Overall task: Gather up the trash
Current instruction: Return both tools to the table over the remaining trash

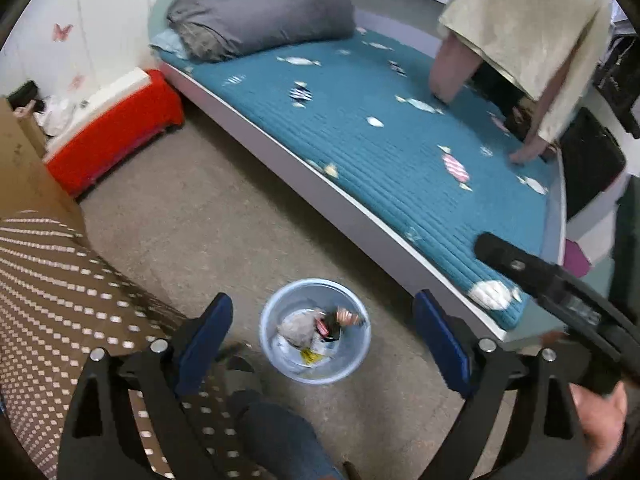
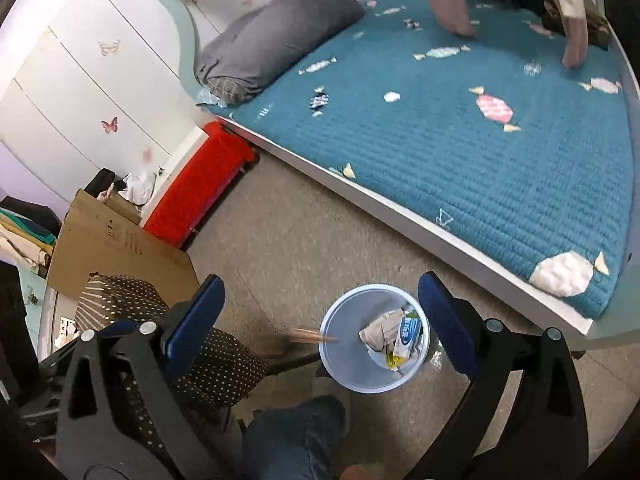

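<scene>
A pale blue trash bin (image 1: 267, 334) stands on the floor beside the bed and holds crumpled paper (image 1: 298, 328) and wrappers. My left gripper (image 1: 322, 340) is open and empty, high above the bin. The bin also shows in the right wrist view (image 2: 344, 360), holding crumpled paper (image 2: 380, 330) and a white and blue tube (image 2: 408, 334). My right gripper (image 2: 320, 320) is open and empty above the bin. A blurred bundle of thin wooden sticks (image 2: 310, 336) is in the air at the bin's left rim. The right gripper's body (image 1: 560, 300) shows in the left wrist view.
A bed with a teal quilt (image 2: 460, 152) and a grey pillow (image 2: 276, 40) fills the right. Another person (image 1: 520, 40) leans on it. A red box (image 2: 196, 192), a cardboard sheet (image 2: 116, 248) and a dotted chair seat (image 1: 48, 300) are at the left. My leg (image 2: 296, 436) is below.
</scene>
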`<state>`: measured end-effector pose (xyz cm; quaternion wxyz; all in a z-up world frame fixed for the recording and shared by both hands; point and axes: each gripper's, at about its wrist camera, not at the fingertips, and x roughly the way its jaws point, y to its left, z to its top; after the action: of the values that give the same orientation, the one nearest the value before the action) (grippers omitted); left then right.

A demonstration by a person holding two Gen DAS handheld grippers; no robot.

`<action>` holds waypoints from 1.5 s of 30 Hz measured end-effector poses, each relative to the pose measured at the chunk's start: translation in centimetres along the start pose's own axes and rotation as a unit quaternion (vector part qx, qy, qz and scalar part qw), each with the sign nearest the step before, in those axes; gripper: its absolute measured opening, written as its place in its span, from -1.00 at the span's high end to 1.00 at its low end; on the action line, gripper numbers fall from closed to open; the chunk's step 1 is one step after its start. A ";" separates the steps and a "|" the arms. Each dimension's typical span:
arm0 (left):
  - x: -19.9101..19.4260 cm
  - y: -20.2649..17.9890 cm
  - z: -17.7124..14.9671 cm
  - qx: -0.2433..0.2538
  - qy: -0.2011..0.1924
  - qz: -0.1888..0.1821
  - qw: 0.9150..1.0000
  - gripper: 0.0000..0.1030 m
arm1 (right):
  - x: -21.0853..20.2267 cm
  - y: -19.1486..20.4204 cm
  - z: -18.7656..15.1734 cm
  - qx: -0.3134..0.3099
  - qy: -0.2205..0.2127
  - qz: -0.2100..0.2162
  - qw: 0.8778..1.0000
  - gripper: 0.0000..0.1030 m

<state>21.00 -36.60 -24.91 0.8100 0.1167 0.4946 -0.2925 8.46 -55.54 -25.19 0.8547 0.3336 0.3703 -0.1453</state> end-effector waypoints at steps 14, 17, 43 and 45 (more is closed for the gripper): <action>-9.4 1.6 -2.1 -0.018 -0.097 0.012 0.995 -0.74 | -5.6 6.8 -0.5 -0.056 -0.056 0.005 0.997 -0.88; -12.0 2.0 -2.6 -0.018 -0.121 0.016 0.992 -0.75 | -7.3 9.0 -0.7 -0.075 -0.068 0.014 0.995 -0.88; -25.2 15.0 -11.2 -0.129 -0.218 0.100 0.962 -0.78 | -10.9 25.8 -5.7 -0.209 -0.065 0.096 0.971 -0.88; -25.7 16.1 -12.0 -0.143 -0.221 0.112 0.958 -0.79 | -10.5 27.0 -6.1 -0.218 -0.058 0.103 0.969 -0.88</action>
<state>12.97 -8.70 -10.00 0.9349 -0.0136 0.3236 -0.1449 11.35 -31.53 -8.09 0.9370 0.1665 0.3069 0.0087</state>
